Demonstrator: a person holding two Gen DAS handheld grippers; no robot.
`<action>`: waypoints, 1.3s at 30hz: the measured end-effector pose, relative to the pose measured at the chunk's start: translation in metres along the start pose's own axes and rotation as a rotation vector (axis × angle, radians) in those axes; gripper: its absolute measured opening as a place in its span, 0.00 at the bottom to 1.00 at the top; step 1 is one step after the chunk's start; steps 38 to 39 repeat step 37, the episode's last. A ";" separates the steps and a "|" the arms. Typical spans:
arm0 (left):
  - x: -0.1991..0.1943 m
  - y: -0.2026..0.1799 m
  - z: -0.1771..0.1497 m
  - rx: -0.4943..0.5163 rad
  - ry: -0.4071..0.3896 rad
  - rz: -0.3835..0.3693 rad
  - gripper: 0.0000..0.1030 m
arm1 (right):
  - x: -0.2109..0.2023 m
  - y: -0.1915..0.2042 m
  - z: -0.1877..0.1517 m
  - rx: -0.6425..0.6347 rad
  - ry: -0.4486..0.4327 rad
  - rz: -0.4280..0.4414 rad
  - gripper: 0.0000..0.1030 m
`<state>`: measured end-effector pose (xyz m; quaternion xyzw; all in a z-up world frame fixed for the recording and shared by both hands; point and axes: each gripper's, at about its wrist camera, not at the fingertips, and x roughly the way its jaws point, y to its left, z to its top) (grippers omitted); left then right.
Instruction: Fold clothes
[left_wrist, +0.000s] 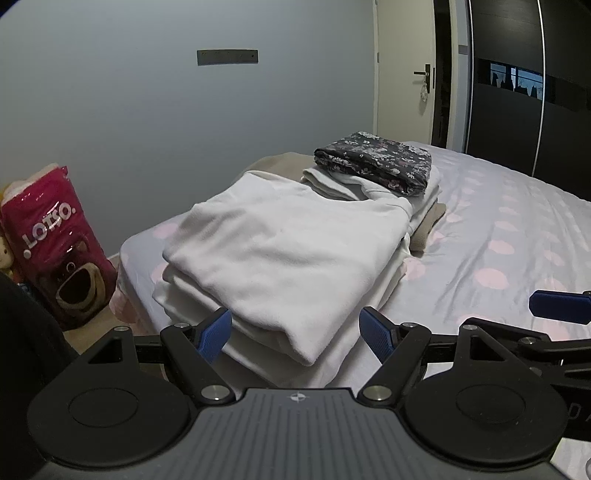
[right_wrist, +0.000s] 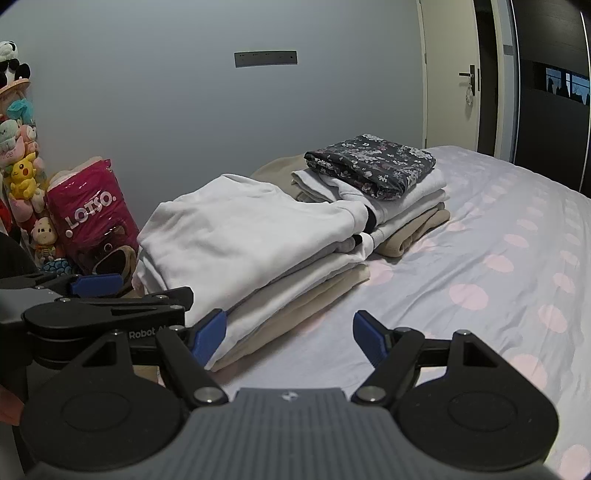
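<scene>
A folded white garment (left_wrist: 280, 251) tops a near stack of folded clothes on the bed; it also shows in the right wrist view (right_wrist: 236, 236), over white and beige layers. Behind it stands a second stack topped by a dark floral garment (left_wrist: 376, 160) (right_wrist: 373, 164). My left gripper (left_wrist: 295, 332) is open and empty, just in front of the near stack's front edge. My right gripper (right_wrist: 290, 336) is open and empty, above the bedsheet beside the stack's near right corner. Each gripper shows at the edge of the other's view.
The bed (left_wrist: 498, 251) has a pale sheet with pink dots and stretches to the right. A pink LOTSO bag (left_wrist: 55, 243) (right_wrist: 92, 218) and several plush toys (right_wrist: 22, 173) stand on the floor at the left by the wall. A door (left_wrist: 406, 74) and dark wardrobe are behind.
</scene>
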<state>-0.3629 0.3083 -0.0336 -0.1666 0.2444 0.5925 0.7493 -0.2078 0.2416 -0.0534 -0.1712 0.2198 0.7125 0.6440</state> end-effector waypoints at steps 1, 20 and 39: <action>0.001 0.000 0.000 -0.003 0.004 -0.001 0.73 | 0.001 0.000 0.000 0.001 0.001 0.000 0.76; 0.008 0.002 -0.004 -0.026 0.064 0.002 0.73 | 0.005 0.001 -0.003 0.007 0.017 -0.009 0.76; 0.005 0.002 -0.005 -0.023 0.054 0.017 0.73 | 0.008 0.001 -0.004 0.025 0.022 0.001 0.76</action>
